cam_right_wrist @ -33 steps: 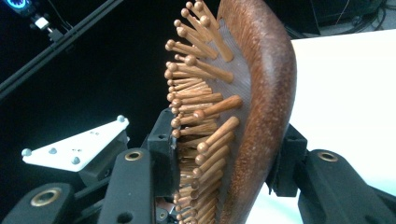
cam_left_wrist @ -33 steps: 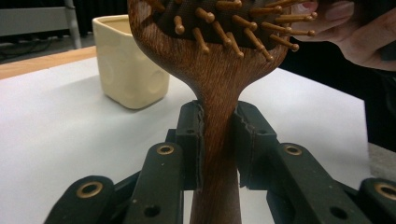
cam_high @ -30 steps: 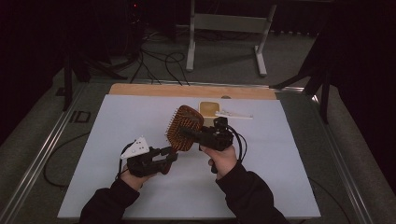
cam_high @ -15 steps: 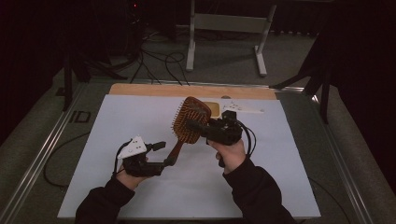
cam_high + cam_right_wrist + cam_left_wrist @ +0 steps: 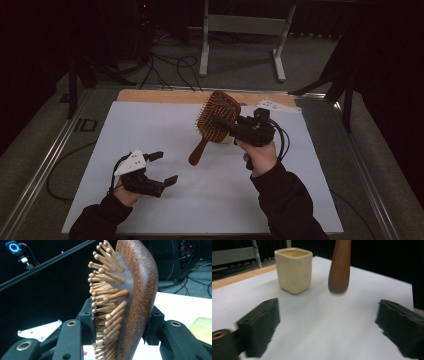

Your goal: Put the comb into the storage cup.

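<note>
High view is showing the left gripper (image 5: 162, 167) sitting low near the front left part of the white table surface (image 5: 150, 125), held in the person's left hand (image 5: 122, 192). Its jaws have just been opening and are now standing spread wide, with nothing between them — bare surface is lying in the gap. In the left gripper view the two black jaws are rising at the far left and far right of the frame, and beyond them a cream square cup (image 5: 293, 270) is standing upright on the white surface, toward its wooden back edge. Just to the right of the cup, the brown handle end of the wooden hairbrush (image 5: 340, 267) is hanging down, its tip clear of the surface.

Moving rightward in the high view, the hairbrush (image 5: 215, 122) is being held above the middle of the surface, toward the back edge, tilted so its handle is pointing down and to the left. The right gripper (image 5: 222, 124), carried in the right hand (image 5: 260, 157), is pinching the head of the brush. In the right gripper view the hairbrush (image 5: 140, 290) is standing on edge between the jaws — one pad is pressing among the wooden bristles, the other is bearing on the smooth curved back.
</note>
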Tool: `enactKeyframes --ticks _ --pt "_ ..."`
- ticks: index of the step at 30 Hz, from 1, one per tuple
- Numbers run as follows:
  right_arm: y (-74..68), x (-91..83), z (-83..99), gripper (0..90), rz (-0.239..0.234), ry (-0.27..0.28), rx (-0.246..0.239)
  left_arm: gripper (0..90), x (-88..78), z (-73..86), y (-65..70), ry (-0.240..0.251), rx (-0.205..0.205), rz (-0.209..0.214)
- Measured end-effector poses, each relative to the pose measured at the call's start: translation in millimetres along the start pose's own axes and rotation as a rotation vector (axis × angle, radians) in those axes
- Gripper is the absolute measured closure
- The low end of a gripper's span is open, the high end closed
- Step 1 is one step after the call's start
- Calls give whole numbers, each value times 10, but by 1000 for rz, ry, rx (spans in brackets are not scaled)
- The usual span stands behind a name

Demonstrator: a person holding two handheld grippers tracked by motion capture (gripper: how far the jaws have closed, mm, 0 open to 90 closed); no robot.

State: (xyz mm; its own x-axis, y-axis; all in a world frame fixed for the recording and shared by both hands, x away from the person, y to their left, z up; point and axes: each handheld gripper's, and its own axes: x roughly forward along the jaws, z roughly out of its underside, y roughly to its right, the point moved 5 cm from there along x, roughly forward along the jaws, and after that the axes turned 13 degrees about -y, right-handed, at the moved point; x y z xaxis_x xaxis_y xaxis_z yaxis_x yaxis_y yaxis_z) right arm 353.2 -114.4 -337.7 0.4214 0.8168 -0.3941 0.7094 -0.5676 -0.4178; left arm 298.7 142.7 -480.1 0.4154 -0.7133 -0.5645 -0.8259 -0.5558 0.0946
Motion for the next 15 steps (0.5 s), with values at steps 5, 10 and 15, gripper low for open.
enactKeyframes --ticks 5,10,15 --pt "38 -102 -83 541 19 21 -1 0 -44 92 -35 -20 -17 -18" --pt "84 -199 -173 541 41 44 -4 0 -128 159 -75 -11 -42 -32" --pt "145 -289 -260 541 76 62 -14 0 -201 215 -102 0 -45 -40"
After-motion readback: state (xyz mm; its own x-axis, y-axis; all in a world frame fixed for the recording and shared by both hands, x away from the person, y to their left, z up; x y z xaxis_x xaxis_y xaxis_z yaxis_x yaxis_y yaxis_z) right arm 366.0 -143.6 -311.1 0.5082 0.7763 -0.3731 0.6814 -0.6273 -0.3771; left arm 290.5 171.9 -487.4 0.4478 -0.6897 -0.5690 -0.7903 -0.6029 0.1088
